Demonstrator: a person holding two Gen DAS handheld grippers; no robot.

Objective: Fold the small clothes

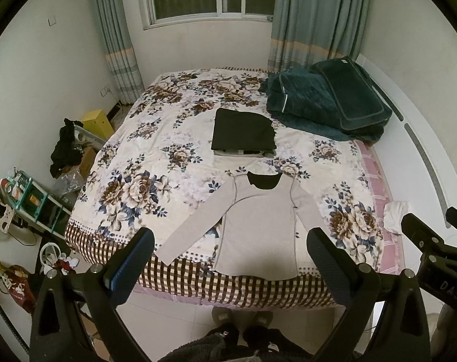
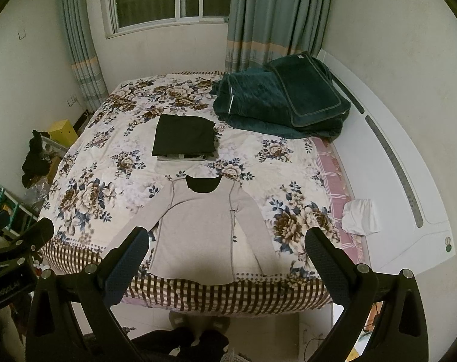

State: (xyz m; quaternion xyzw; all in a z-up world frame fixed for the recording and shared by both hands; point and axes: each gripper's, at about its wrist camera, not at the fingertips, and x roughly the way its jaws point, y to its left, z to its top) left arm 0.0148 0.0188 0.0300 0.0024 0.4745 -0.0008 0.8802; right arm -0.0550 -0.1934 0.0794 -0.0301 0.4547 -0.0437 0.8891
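Both grippers, left gripper and right gripper, hang wide open and empty above the near bed edge. I judge the grey shirt, spread flat there, light and limp; I'd pinch a sleeve cuff or shoulder seam.

A grey long-sleeved shirt lies flat near the foot of the bed, sleeves spread. Beyond it sits a folded black pile (dark green blanket farther right). The right gripper hangs above, fingers wide apart.
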